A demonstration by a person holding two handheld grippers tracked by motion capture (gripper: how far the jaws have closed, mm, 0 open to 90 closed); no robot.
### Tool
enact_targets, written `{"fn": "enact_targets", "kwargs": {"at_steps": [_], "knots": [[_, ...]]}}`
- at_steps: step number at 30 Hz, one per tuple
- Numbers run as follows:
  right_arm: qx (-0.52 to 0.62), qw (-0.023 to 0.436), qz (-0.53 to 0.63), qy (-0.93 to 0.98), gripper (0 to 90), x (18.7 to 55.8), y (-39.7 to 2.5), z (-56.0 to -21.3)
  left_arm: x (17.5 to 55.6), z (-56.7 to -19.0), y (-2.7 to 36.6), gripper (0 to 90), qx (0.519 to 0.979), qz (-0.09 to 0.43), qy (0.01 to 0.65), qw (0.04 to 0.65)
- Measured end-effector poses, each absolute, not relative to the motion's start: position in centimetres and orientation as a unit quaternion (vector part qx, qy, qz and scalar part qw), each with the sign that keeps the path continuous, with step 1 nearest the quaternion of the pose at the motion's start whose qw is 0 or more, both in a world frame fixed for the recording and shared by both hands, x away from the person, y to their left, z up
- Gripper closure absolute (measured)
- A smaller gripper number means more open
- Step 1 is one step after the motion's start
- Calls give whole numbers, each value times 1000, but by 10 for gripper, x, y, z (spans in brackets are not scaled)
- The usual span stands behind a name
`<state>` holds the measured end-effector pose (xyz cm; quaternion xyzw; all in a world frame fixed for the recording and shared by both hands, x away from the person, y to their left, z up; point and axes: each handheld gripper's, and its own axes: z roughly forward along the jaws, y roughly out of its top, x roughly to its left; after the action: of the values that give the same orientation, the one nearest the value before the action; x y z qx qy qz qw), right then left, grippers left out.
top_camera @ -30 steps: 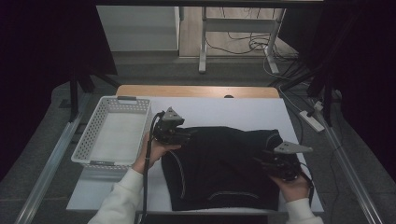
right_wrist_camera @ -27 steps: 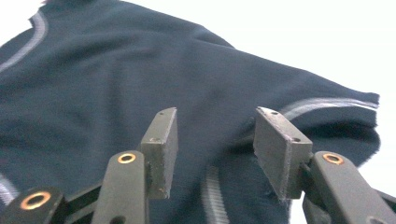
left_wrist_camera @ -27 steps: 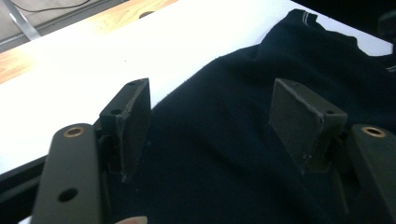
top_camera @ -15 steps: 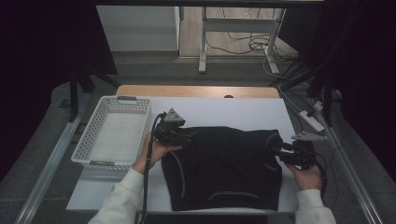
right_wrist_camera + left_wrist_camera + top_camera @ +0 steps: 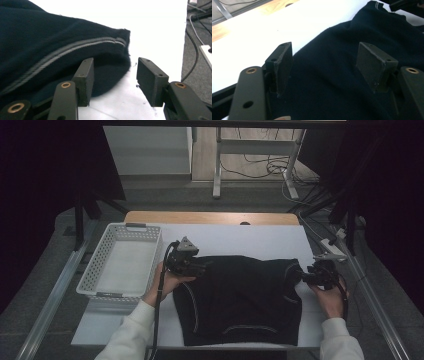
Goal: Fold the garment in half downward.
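While garment (image 5: 240,300) flat — basket (image 5: 95,290) alongside

The dark navy garment (image 5: 240,300) with thin grey stripes lies spread flat on the white surface (image 5: 250,240), partly folded.

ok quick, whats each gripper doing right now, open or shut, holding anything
Left gripper: open, jaws spread above the black garment, gripping nothing.
Right gripper: open, jaws at the garment's hem corner, nothing clamped between them.
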<state>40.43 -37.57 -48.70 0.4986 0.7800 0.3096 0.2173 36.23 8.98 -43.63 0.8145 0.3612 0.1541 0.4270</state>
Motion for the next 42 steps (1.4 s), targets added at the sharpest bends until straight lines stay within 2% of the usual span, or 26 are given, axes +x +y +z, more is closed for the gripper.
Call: {"fn": "enact_targets", "kwargs": {"at_steps": [13,14,15,16,17,19,21,25,27,34,37,39,42], "knots": [[498,205,285,793,560,424,-376,-507,362,-439,85,302,819,154,357,421],[498,194,295,792,620,424,-377,-508,362,-439,85,302,819,154,358,421],[498,194,295,792,620,424,-377,-508,362,-439,85,302,819,154,358,421],[494,183,302,795,726,423,-376,-508,361,-439,85,302,819,155,358,421],[494,183,302,795,726,423,-376,-508,361,-439,85,302,819,155,358,421],[484,179,301,802,826,422,-373,-507,361,-438,85,302,819,156,357,421],[479,190,292,805,838,421,-370,-506,360,-438,85,302,819,157,356,422],[482,218,291,797,845,421,-373,-499,360,-437,87,302,816,157,358,425],[486,215,293,795,845,424,-375,-496,360,-437,87,302,817,156,358,424],[479,250,302,785,845,450,-364,-457,361,-438,85,302,820,154,355,422],[480,253,306,782,836,457,-361,-459,360,-438,86,301,820,155,355,422],[492,242,308,778,803,462,-361,-466,360,-438,86,302,819,156,354,424],[505,237,305,772,649,463,-364,-474,360,-438,86,302,819,155,354,423]]}}
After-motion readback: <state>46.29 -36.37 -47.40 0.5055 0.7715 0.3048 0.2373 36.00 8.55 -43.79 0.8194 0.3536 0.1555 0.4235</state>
